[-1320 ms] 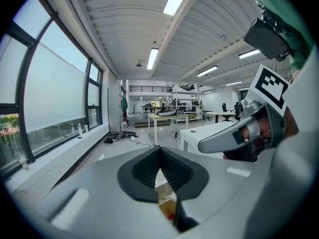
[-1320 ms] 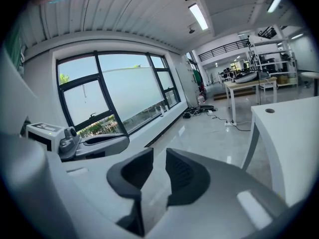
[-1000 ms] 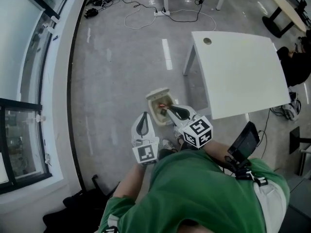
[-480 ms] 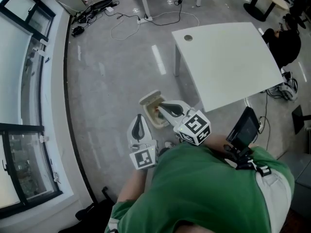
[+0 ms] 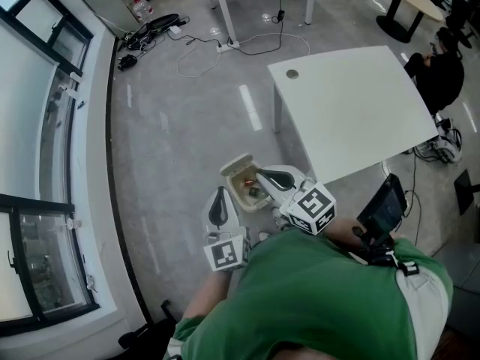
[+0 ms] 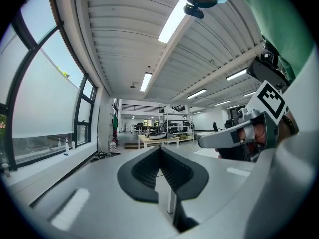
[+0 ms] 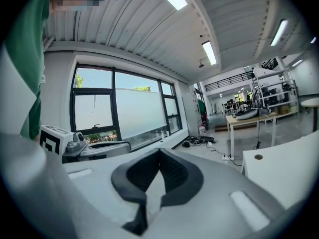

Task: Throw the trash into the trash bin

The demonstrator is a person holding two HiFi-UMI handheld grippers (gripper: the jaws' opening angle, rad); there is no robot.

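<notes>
A small white trash bin (image 5: 234, 165) stands open on the grey floor, with reddish trash (image 5: 247, 180) lying inside. My right gripper (image 5: 262, 173) hovers over the bin's right edge. Its jaws are closing, the tips meet, and nothing is between them (image 7: 159, 153). My left gripper (image 5: 220, 192) hangs just left of the bin, shut and empty (image 6: 160, 149). Both point roughly level. The left gripper view shows the right gripper (image 6: 219, 140) at its right; in the right gripper view the left gripper (image 7: 102, 147) sits at the left.
A white table (image 5: 352, 111) stands right of the bin, its leg close behind it. Cables and a power strip (image 5: 202, 51) lie on the far floor. A window wall (image 5: 45, 163) runs along the left. The person's green shirt fills the bottom of the head view.
Both grippers have risen a little above the bin. The right gripper's jaws have drawn together, and the trash stays in the bin below them.
</notes>
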